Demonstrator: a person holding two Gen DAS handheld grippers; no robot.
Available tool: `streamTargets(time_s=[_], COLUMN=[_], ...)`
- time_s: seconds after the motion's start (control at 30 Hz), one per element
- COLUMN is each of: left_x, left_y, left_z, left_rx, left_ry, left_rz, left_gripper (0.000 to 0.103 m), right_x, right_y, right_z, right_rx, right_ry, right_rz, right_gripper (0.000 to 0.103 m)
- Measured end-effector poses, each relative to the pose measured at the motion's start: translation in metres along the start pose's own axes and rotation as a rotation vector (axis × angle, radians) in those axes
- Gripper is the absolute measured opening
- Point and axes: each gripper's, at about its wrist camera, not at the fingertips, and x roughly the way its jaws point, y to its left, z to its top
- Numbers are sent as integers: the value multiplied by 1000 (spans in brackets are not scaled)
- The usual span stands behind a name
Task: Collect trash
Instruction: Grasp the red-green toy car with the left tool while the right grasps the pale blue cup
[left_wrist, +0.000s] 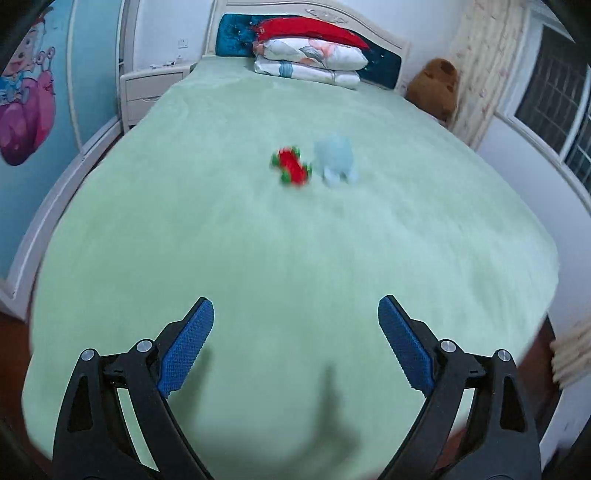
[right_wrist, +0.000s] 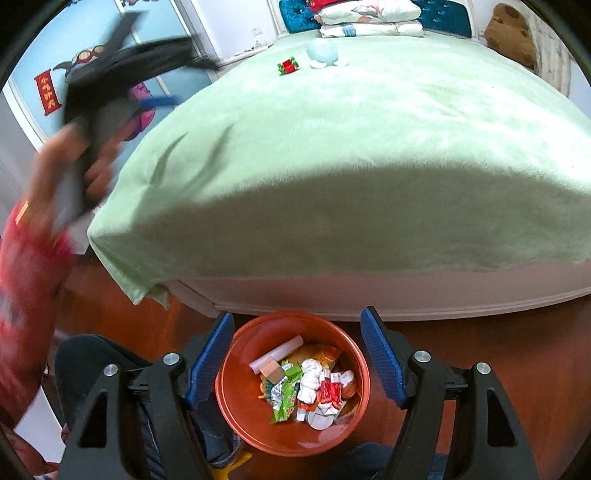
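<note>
Two grippers, both released — the left gripper (left_wrist: 295, 310) over the green bed (left_wrist: 295, 240), the right gripper (right_wrist: 297, 325) above the trash-filled orange bin (right_wrist: 236, 398).

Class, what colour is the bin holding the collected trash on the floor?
Orange-red bin, seen best in the right wrist view, below the open right gripper.

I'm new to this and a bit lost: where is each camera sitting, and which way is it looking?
Left wrist: on the left hand-held gripper, looking across the green bed to the pillows; only its open fingers show.
Right wrist: on the right hand-held gripper, looking down into the orange bin of trash; a blurred hand and red sleeve show.
Shared: bed, red-green wrapper, pale blue item.
</note>
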Motion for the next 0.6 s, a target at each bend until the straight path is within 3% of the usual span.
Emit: streamTargets(time_s=[0.17,0.33,0.47,0.5,0.53,0.6], left_x=[91,154,181,184,184,179], left_y=[1,11,16,16,17,18], left_z=[81,128,137,139,141,142], left_rx=[-87,-153,-176,-170,-167,-177], left_ry=[67,100,146,147,152,153], left_rz=[26,96,118,127,131,115], left_gripper=[88,85,61,45,36,30], right_x=[-6,-10,-12,-11,-11,-10], right_y=[1,-1,-7,-10,-12,-15], right_z=[4,4,5,6,8,10], right_rx=[2,13,22,31,38,51], right_ry=[-10,8,17,18,17,12], right_rz=[12,-2,-20,-24,-26,-24], right_gripper=[72,72,72,72,72,72])
